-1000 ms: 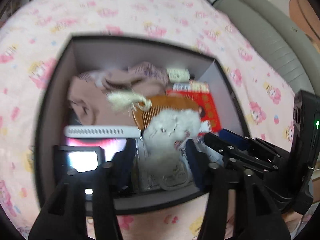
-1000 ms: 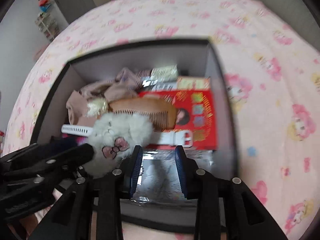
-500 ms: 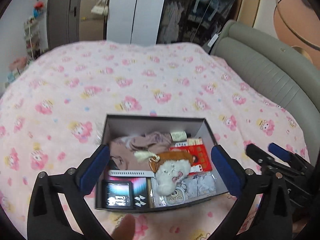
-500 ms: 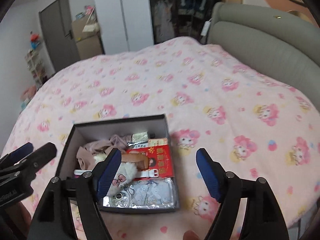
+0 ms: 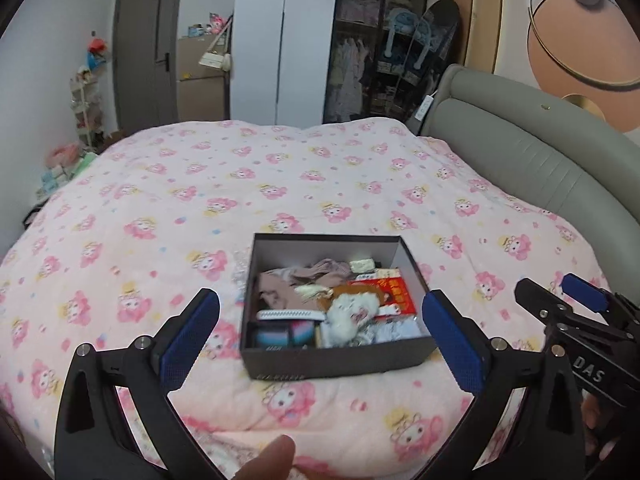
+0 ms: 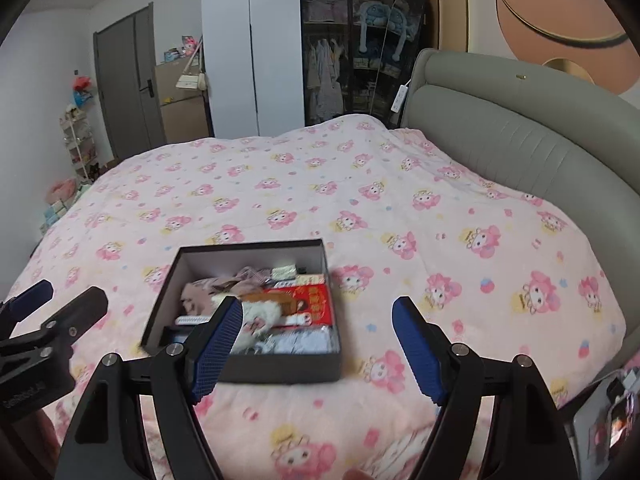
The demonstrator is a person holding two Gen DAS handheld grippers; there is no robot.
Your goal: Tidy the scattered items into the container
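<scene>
A dark open box (image 5: 340, 356) (image 6: 280, 368) sits on the pink patterned bedspread (image 5: 280, 184). Inside lie a white fluffy toy (image 5: 352, 312) (image 6: 262, 314), a wooden comb (image 5: 344, 292), a red packet (image 5: 396, 292) (image 6: 316, 300), beige cloth (image 5: 280, 284), a white watch strap (image 5: 288, 314) and other small things. My left gripper (image 5: 320, 332) hangs above and before the box, open wide and empty. My right gripper (image 6: 318, 340) is likewise open and empty; the right gripper's tips (image 5: 560, 296) also show at the left wrist view's right edge.
A grey padded headboard (image 5: 540, 152) (image 6: 520, 140) bounds the bed on the right. Wardrobes (image 6: 256, 52), a door (image 5: 144, 56) and shelves stand beyond the bed's far side. A fingertip (image 5: 276, 456) shows at the bottom.
Both grippers opened wide, let go inside the box, and pulled up and back from it. The box now looks small and the room beyond the bed has come into view.
</scene>
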